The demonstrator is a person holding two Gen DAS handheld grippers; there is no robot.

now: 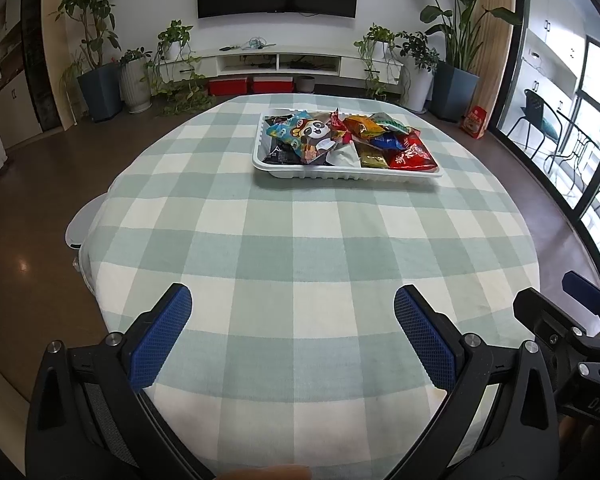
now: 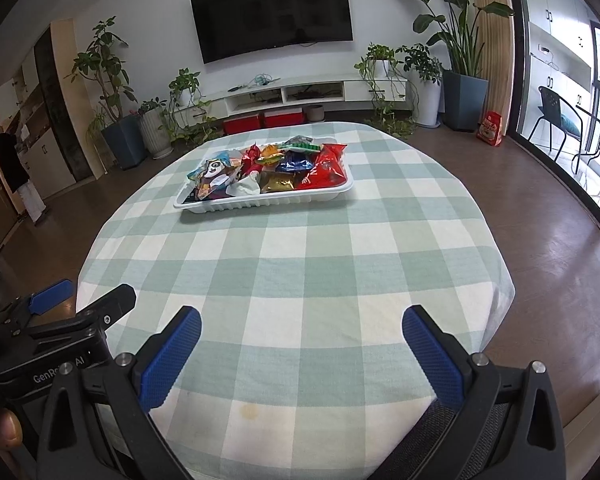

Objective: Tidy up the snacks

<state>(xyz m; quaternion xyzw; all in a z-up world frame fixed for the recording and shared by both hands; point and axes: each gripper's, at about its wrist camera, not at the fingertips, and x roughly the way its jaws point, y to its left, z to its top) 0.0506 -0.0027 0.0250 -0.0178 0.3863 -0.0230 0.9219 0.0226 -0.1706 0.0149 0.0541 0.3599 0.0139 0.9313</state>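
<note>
Checked tablecloth [image 1: 300,248] | tray [image 1: 340,174] far side, heaped with snacks [image 1: 340,136] | left gripper [image 1: 293,312], right gripper [image 2: 302,330] near tray-facing edge, jaws wide apart, empty

The left gripper [image 1: 293,300] is hanging level with its jaws spread wide, nothing lying between the blue ribbed pads [image 1: 160,340]. The right gripper [image 2: 302,320] is holding the same pose, its jaws gaping wide and empty, its blue pads [image 2: 172,360] angling outward. The two grippers are sitting side by side, close together, each one showing at the edge of the other's view. A fingertip [image 1: 266,472] is peeking in at the bottom edge of the left wrist view, and a thumb [image 2: 2,428] is showing at the lower left of the right wrist view.
</note>
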